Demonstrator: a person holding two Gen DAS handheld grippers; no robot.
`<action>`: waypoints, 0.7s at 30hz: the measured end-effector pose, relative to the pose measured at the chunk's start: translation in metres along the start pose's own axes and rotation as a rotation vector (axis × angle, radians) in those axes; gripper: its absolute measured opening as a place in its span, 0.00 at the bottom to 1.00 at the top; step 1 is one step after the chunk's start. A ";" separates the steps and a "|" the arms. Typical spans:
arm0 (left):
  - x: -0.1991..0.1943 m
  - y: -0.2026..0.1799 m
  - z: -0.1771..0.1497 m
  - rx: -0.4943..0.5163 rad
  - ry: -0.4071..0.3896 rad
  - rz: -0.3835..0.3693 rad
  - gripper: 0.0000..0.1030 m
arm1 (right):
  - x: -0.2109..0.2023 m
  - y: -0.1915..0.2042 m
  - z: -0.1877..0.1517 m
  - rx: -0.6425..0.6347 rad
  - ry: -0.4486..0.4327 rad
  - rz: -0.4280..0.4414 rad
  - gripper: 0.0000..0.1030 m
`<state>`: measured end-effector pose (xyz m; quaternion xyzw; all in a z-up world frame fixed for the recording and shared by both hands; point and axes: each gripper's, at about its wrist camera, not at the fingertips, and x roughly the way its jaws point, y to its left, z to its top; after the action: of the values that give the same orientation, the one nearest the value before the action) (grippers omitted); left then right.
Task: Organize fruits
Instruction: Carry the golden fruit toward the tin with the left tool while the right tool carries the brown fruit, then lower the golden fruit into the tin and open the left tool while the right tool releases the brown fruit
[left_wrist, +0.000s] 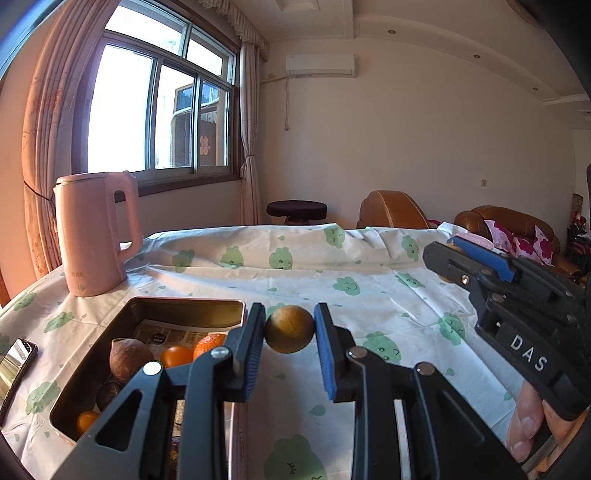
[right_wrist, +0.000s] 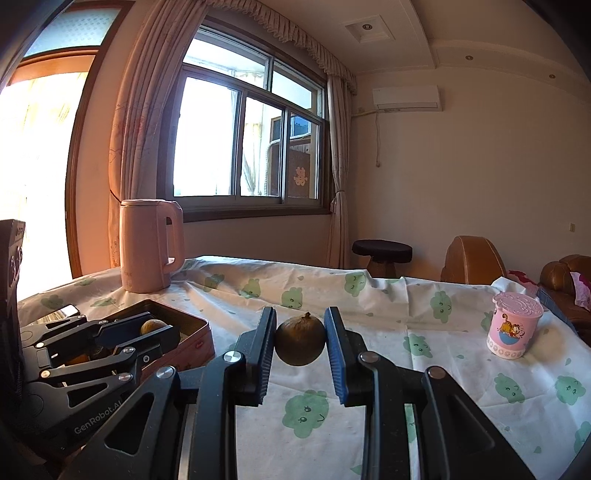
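My left gripper (left_wrist: 289, 328) is shut on a round yellow-brown fruit (left_wrist: 289, 329), held above the tablecloth just right of a pink rectangular tin (left_wrist: 184, 303). Inside the tin lie oranges (left_wrist: 208, 341), a brown fruit (left_wrist: 129, 360) and paper. My right gripper (right_wrist: 300, 339) is shut on a dark brownish-green round fruit (right_wrist: 300, 339) with a small stem tip, lifted over the cloth. In the right wrist view the left gripper (right_wrist: 155, 328) with its fruit (right_wrist: 153, 326) hovers over the tin (right_wrist: 192, 332). The right gripper (left_wrist: 443, 258) shows at the right edge of the left wrist view.
A pink kettle (left_wrist: 96, 232) stands at the table's far left behind the tin. A phone (left_wrist: 14, 363) lies left of the tin. A pink lidded cup (right_wrist: 513, 325) stands at the right. The white cloth with green prints (left_wrist: 332, 288) covers the table; armchairs stand beyond.
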<state>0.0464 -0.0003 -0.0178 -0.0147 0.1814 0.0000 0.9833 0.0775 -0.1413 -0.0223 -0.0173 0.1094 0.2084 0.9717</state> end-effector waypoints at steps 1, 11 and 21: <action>-0.001 0.003 -0.001 -0.002 0.001 0.003 0.28 | 0.000 0.004 0.002 -0.003 0.000 0.009 0.28; -0.016 0.031 -0.003 -0.029 0.002 0.037 0.28 | 0.002 0.043 0.014 -0.038 0.000 0.093 0.28; -0.023 0.052 -0.008 -0.043 0.007 0.064 0.28 | 0.010 0.072 0.018 -0.069 0.001 0.147 0.28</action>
<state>0.0221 0.0519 -0.0183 -0.0298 0.1853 0.0351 0.9816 0.0603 -0.0705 -0.0060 -0.0428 0.1035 0.2831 0.9525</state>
